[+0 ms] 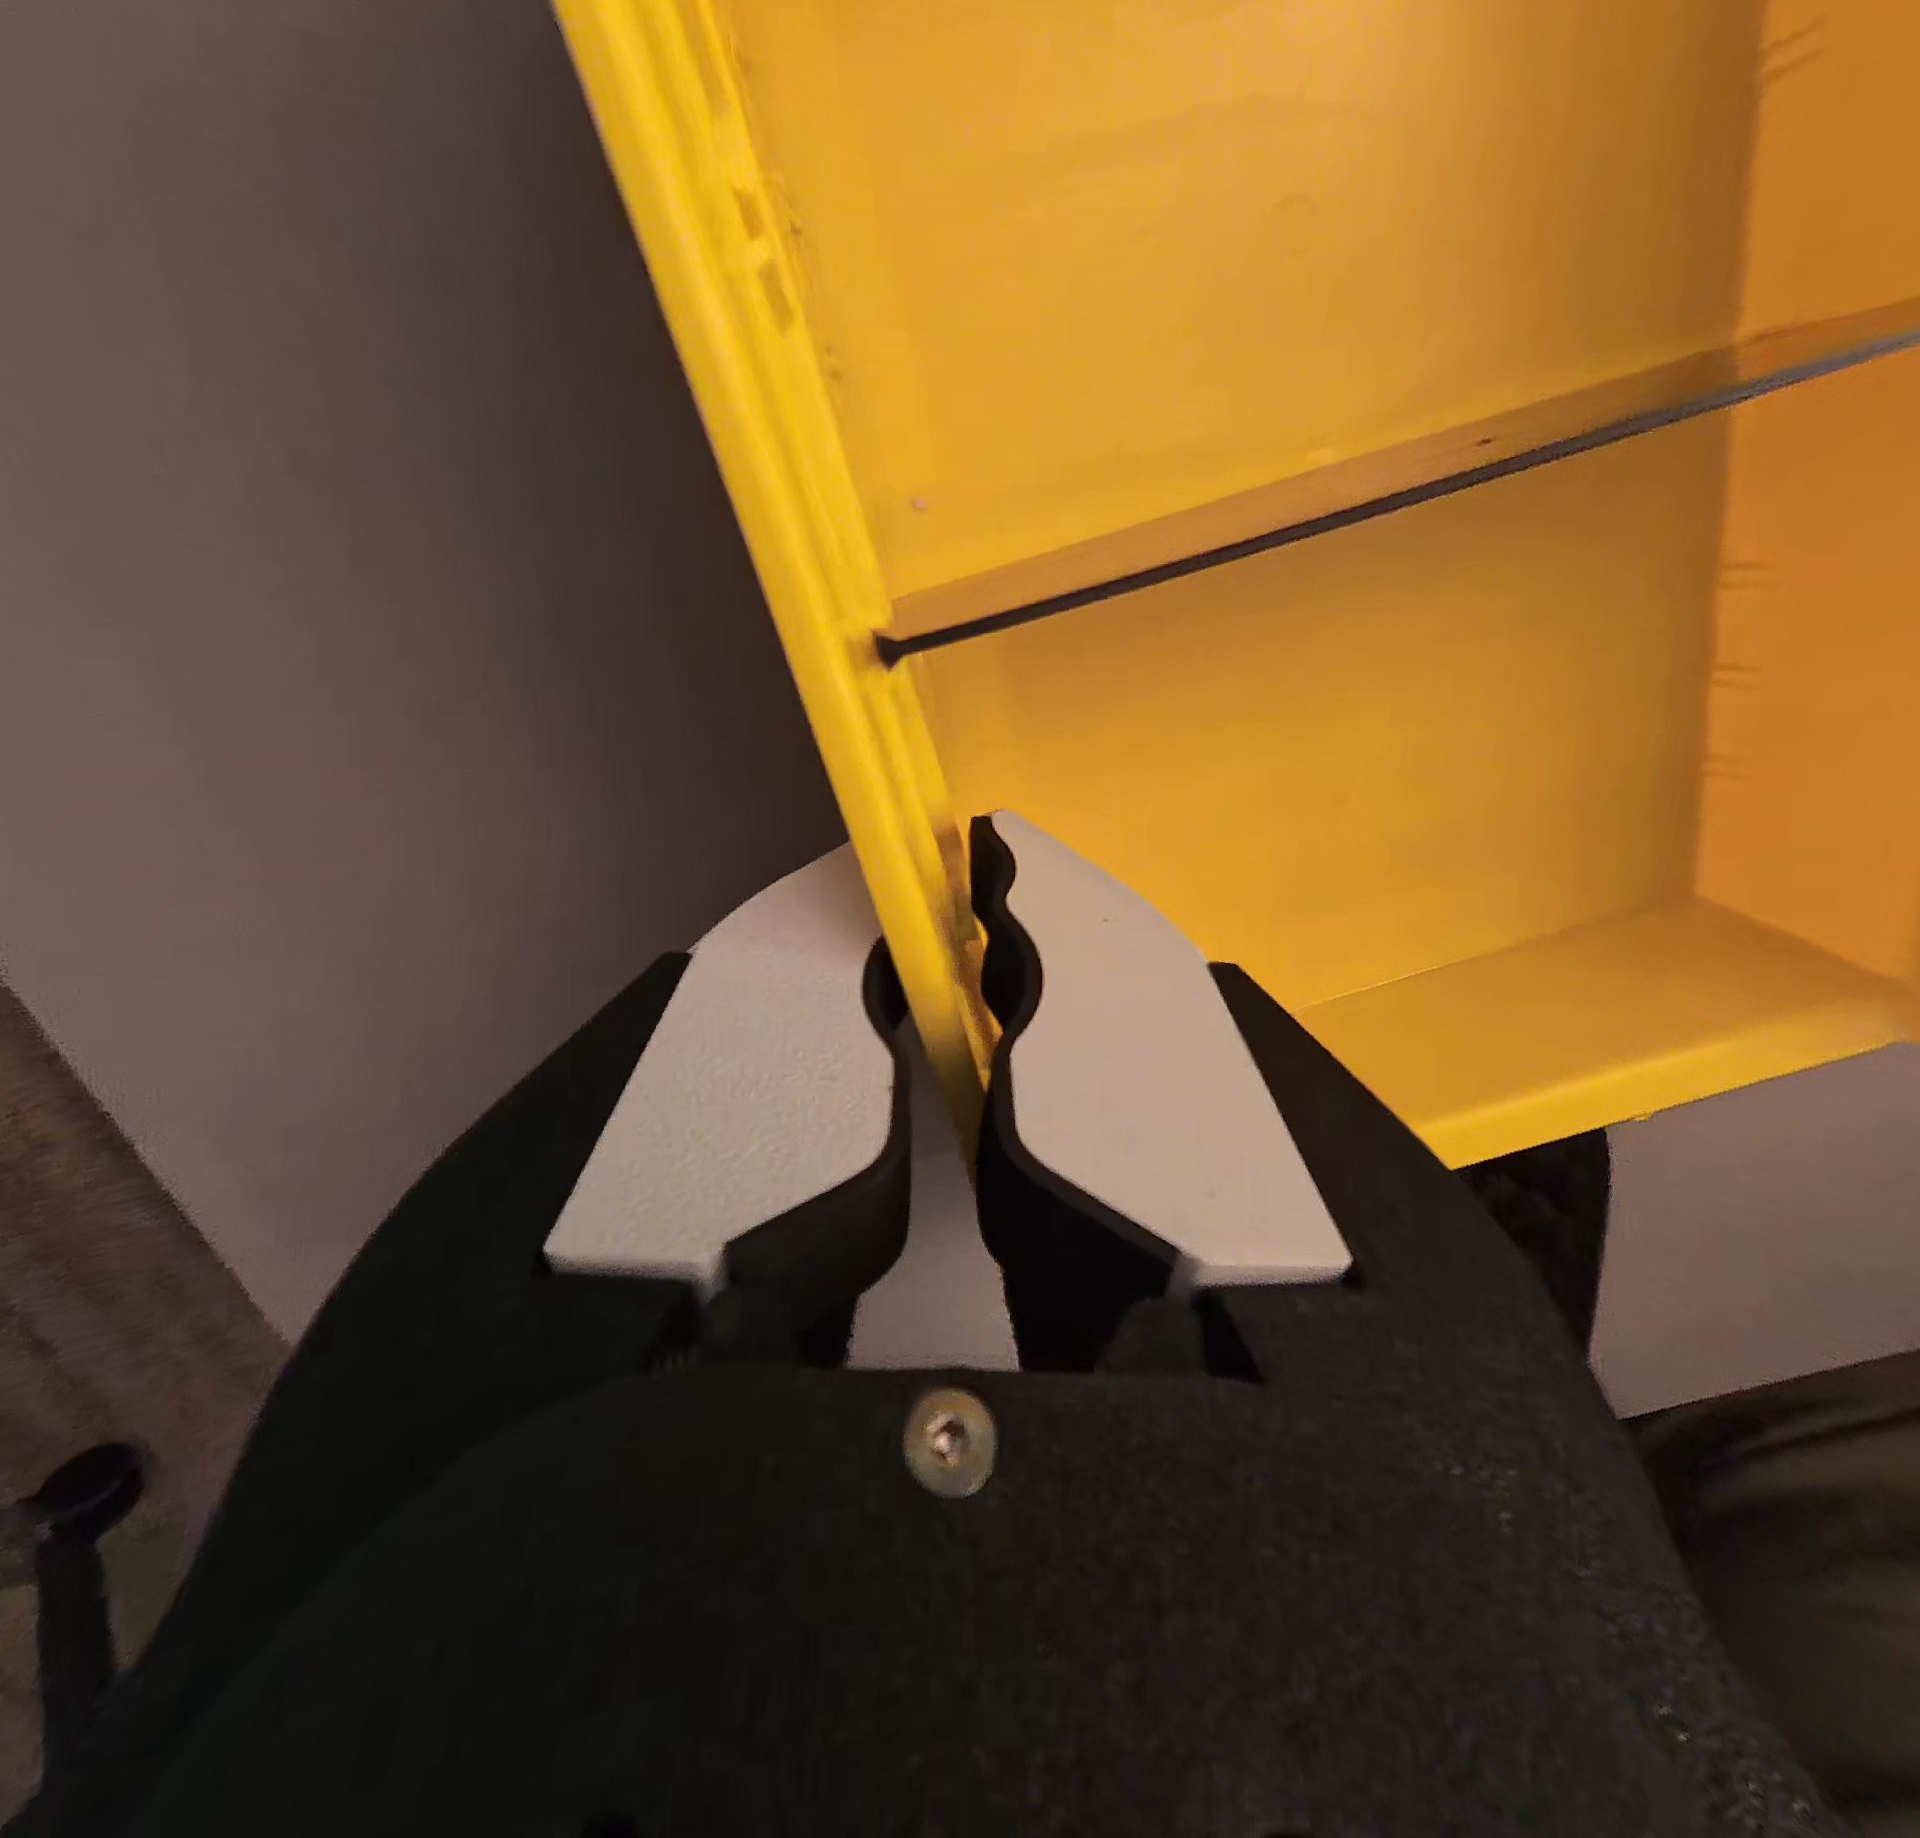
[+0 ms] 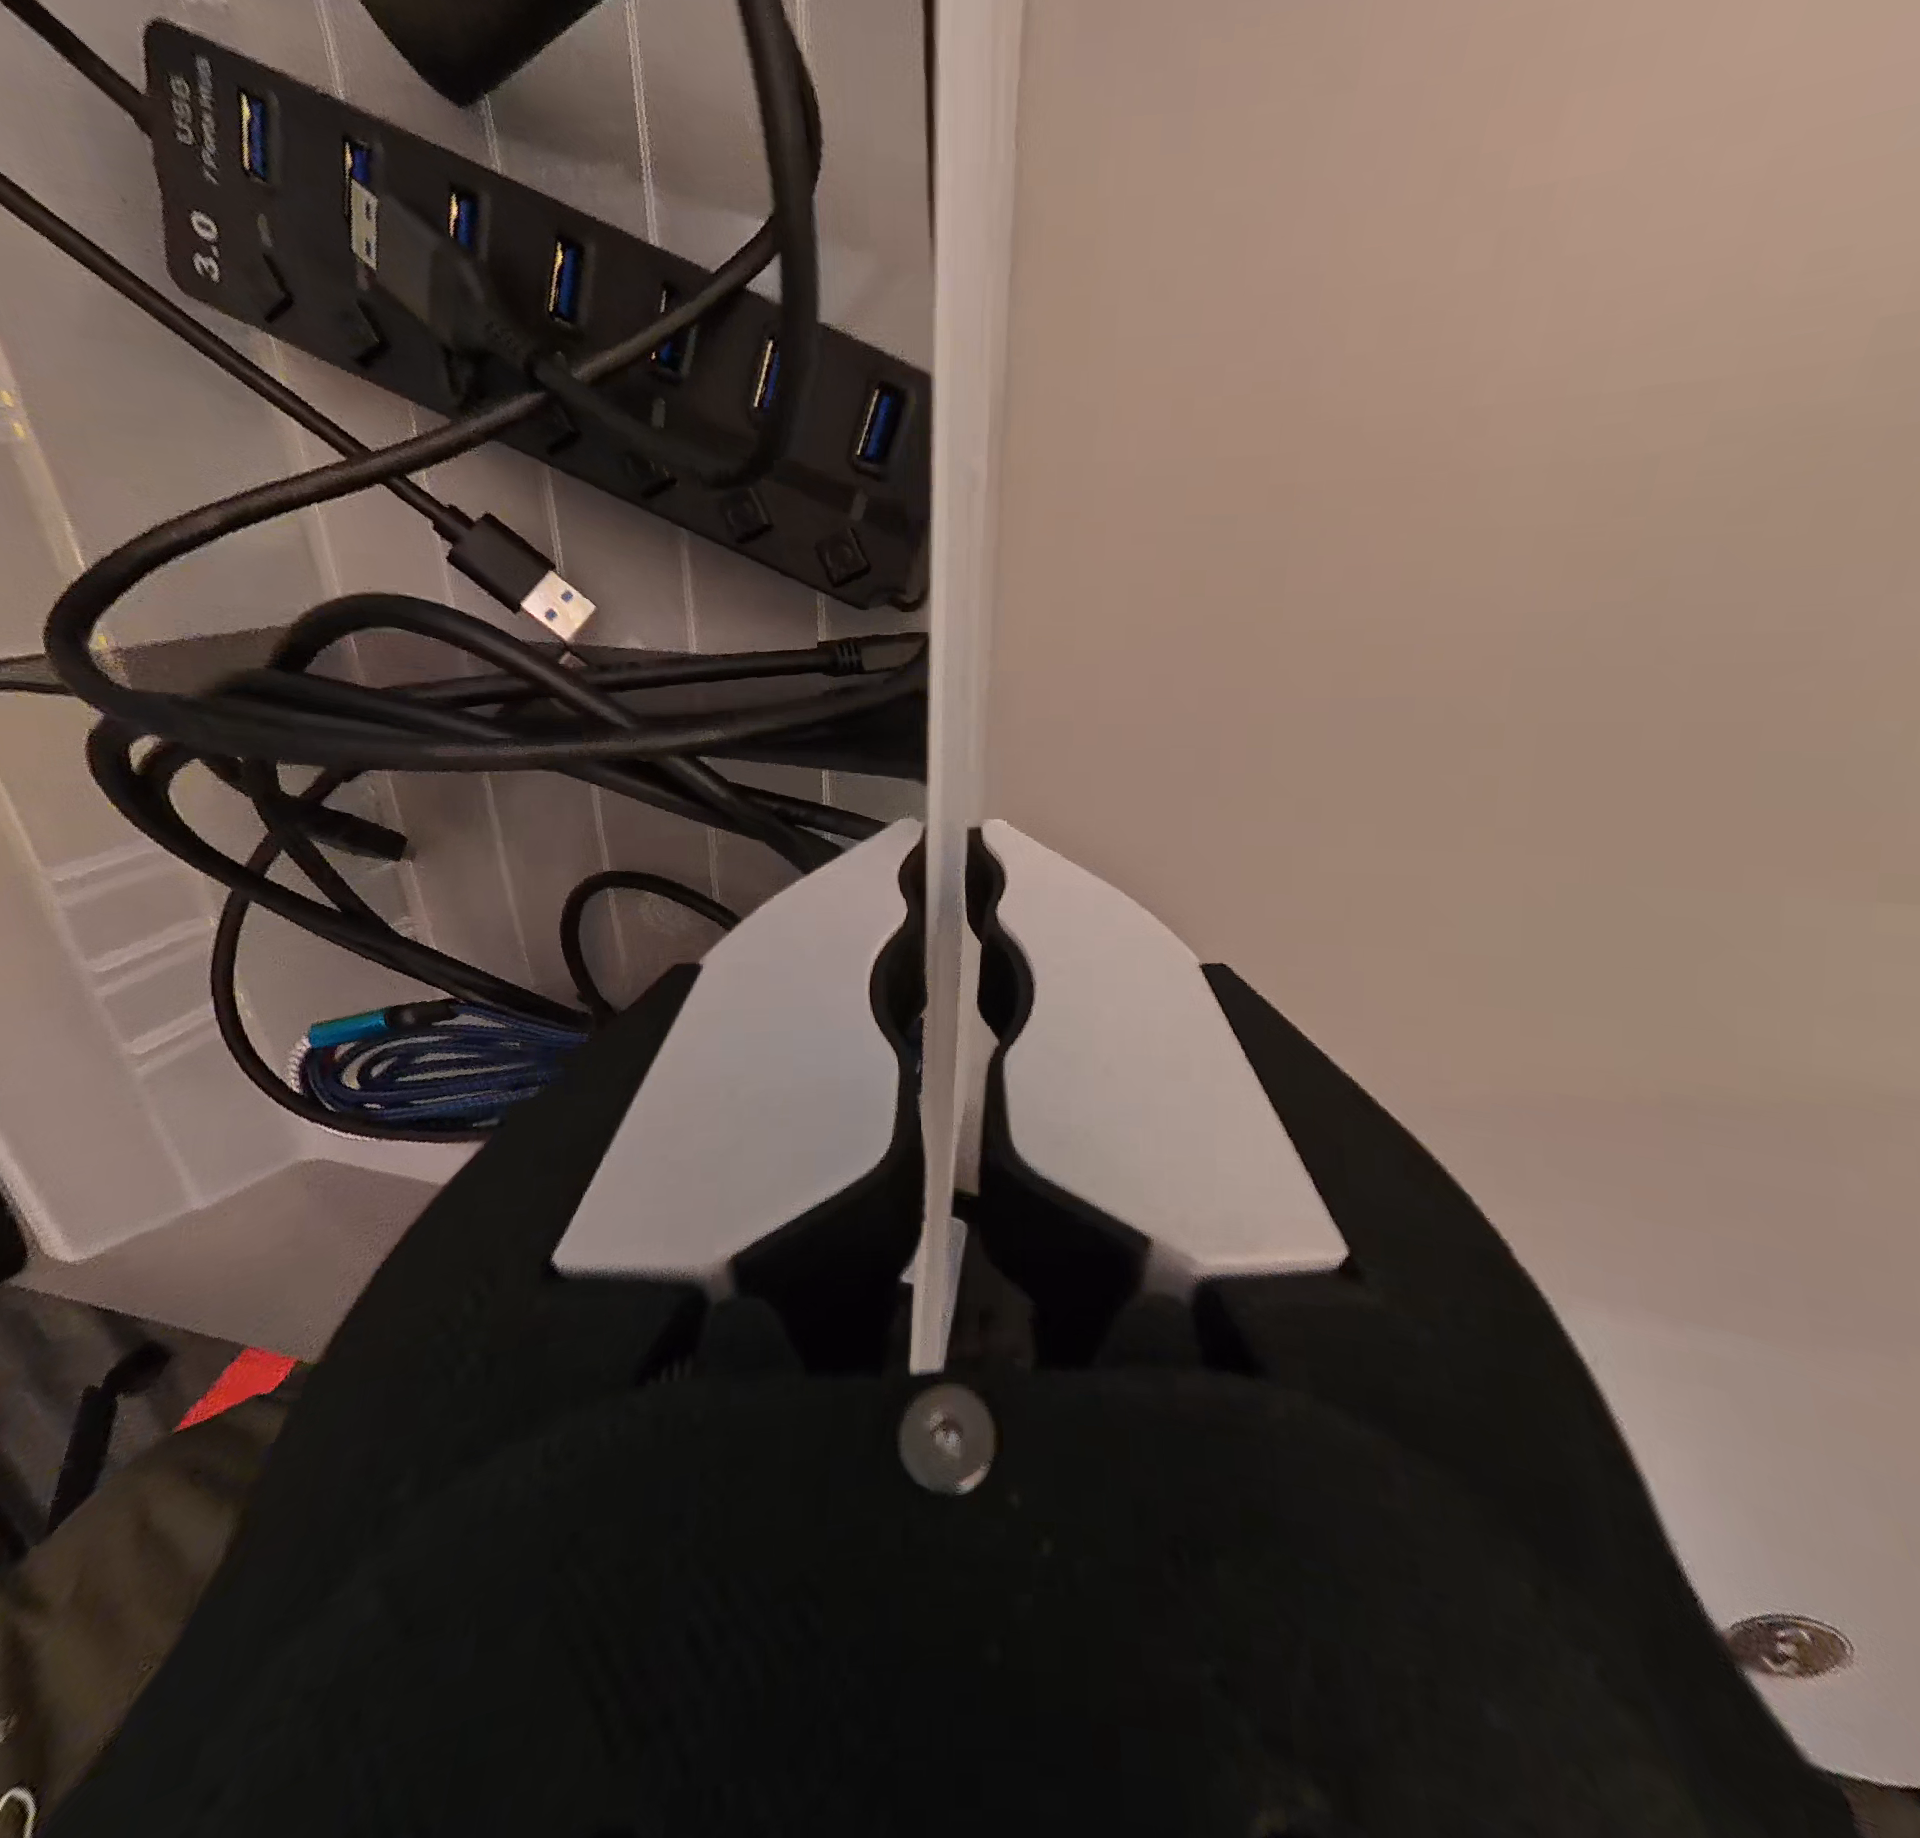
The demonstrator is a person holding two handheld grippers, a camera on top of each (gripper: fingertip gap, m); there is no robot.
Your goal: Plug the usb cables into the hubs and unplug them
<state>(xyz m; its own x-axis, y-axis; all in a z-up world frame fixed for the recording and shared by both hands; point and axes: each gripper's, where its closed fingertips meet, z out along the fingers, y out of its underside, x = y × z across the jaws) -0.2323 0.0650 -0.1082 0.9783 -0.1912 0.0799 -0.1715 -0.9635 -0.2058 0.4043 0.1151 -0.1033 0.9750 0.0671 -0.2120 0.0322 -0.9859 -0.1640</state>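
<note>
Pale wall (image 1: 312, 438) beside claw-gripped yellow bin (image 1: 1299, 334).

Writing shows in one place only: the black hub (image 2: 312, 230).

White print (image 2: 192, 188) stands on the hub's upper left end, beside its first blue port (image 2: 252, 134). It has two short lines of small letters and, below them, a larger number. All of it runs sideways along the hub's short edge. The hub lies slantwise against the back wall of the clear bin (image 2: 125, 1113). In the left wrist view, the yellow bin (image 1: 1247, 334) bears no letters, numbers or signs that can be read.
</note>
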